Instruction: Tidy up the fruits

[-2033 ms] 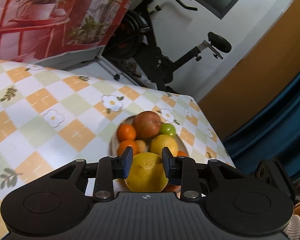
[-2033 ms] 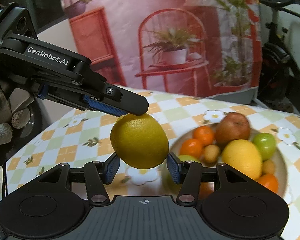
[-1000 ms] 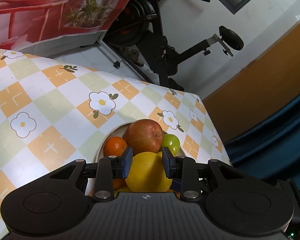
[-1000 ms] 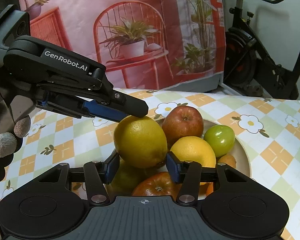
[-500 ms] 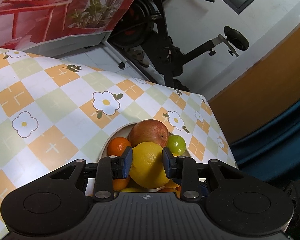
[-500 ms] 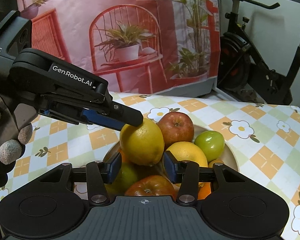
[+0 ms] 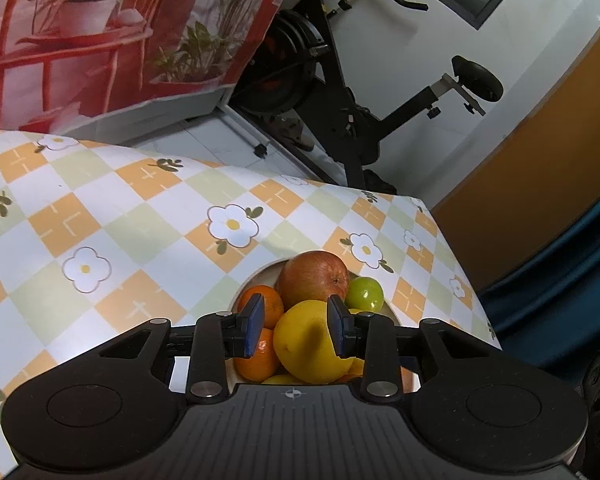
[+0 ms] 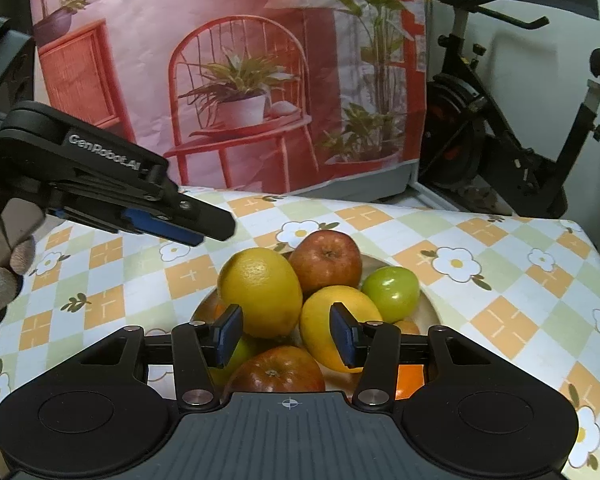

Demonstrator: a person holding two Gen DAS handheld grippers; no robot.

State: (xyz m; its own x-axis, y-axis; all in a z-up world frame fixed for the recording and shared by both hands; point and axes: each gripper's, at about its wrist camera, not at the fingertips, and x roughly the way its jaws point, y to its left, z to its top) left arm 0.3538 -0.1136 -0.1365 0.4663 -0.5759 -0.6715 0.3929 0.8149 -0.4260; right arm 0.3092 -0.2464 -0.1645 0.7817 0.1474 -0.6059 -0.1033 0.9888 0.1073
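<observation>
While hovering over a pale bowl [image 8: 428, 300] of fruit, grips nothing: left tool [image 7: 296, 330], black with blue pads, fingers spread. From its own camera, frames a large yellow lemon [image 8: 260, 292] between the pads. From the right wrist camera, sits up and to the left of that lemon, tip clear of the peel.

Lemon on top of the heap at the bowl's left side, leaning against a red apple [image 8: 326, 260] behind it and a second yellow citrus [image 8: 336, 316] to its right. Green apple [image 8: 390, 290] at the right, touching the red apple and the yellow citrus. Another reddish fruit [image 8: 276, 372] at the near edge, partly hidden by the tool body. Two oranges [image 7: 260, 300] tucked low on the left.

Right tool [image 8: 287, 338] also spread wide and holding nothing, poised near the front of the bowl.

Bowl on a tabletop [image 8: 500, 272] covered in an orange, green and white checked cloth with daisies. Beyond, a red printed backdrop [image 8: 240, 80] of a chair and potted plants, and a black exercise bike [image 8: 480, 120].
</observation>
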